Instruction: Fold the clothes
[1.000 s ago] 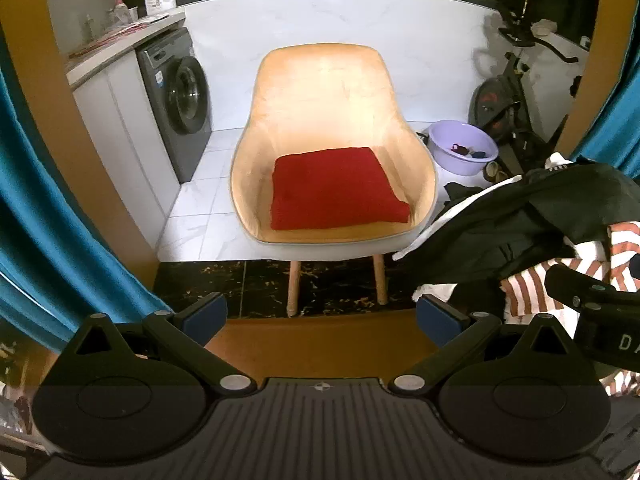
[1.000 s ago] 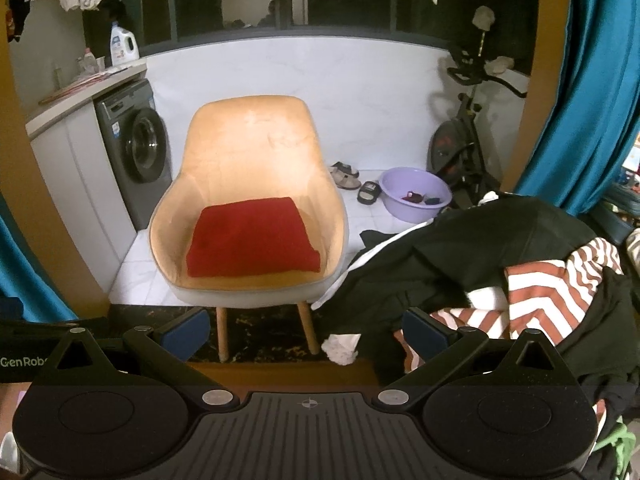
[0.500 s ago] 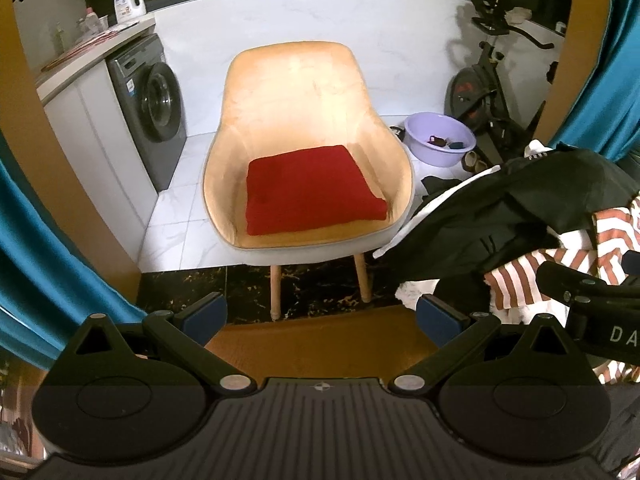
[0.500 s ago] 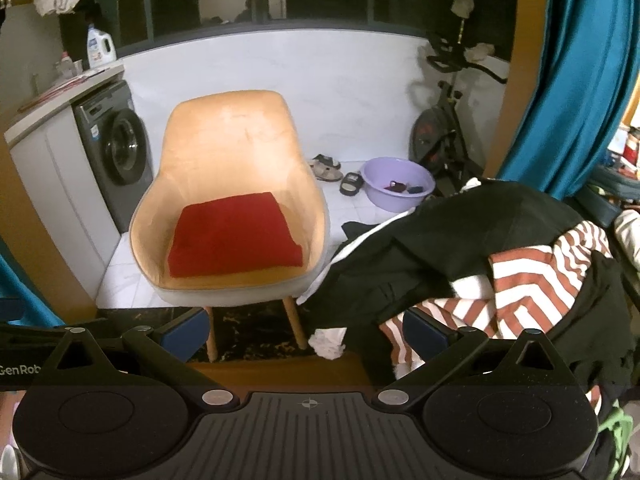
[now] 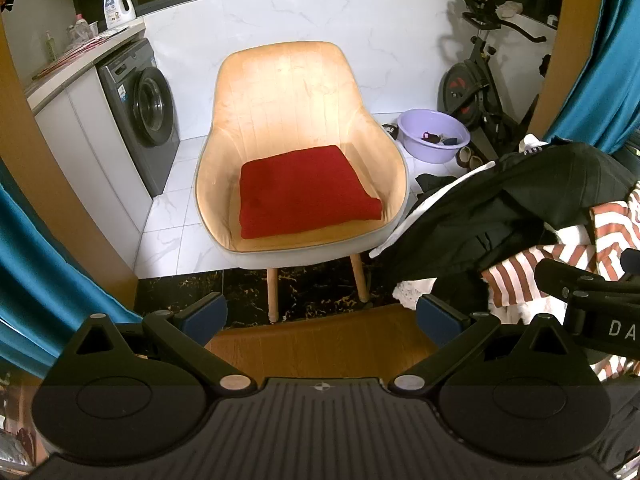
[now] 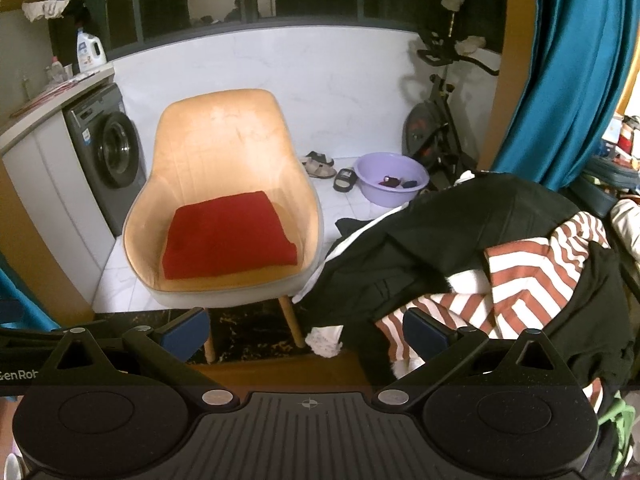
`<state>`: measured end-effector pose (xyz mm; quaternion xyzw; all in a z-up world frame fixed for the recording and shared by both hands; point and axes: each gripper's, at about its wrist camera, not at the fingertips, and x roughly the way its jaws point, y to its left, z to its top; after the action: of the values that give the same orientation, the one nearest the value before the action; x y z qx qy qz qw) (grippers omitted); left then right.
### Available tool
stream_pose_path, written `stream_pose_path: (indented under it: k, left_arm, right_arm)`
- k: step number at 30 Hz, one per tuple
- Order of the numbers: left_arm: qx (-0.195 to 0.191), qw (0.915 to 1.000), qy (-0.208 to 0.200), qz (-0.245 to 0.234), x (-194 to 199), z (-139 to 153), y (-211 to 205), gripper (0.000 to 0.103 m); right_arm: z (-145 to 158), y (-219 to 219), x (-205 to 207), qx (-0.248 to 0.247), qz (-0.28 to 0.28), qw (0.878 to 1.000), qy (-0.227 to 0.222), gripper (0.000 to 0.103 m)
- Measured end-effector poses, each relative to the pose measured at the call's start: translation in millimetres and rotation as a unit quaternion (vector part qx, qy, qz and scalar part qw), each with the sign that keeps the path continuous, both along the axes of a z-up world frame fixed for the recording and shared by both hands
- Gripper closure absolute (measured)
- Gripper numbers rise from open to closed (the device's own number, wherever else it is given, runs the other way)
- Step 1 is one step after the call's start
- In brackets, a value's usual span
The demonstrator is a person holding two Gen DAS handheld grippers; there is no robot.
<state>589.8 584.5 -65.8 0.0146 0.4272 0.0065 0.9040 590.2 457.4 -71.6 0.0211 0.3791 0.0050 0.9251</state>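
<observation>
Ahead of you a tan armchair [image 5: 288, 120], washing machine [image 5: 140, 108] to its left under a counter, detergent bottle [image 5: 116, 4] on the counter's far end, lilac basin [image 5: 434, 136], exercise bike [image 5: 476, 88], sandals [image 6: 320, 164], teal curtains [image 6: 560, 80].

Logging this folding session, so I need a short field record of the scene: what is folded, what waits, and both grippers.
folded item: red garment lying flat on the seat of the tan chair
unfolded pile: black garment on top, striped top partly under it, right of the chair
left gripper: open, holding nothing
right gripper: open, holding nothing, near the pile
background: washing machine, purple basin
</observation>
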Motion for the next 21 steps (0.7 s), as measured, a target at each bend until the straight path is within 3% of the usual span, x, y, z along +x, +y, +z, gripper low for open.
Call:
stream_pose_path:
  k: [21]
  left_arm:
    - [-0.003,1.0000,0.000,-0.006,1.4,-0.6,1.5,0.000]
  right_arm:
    - [0.1,4.6,1.1,-0.005,0.000,1.000,0.000,0.001]
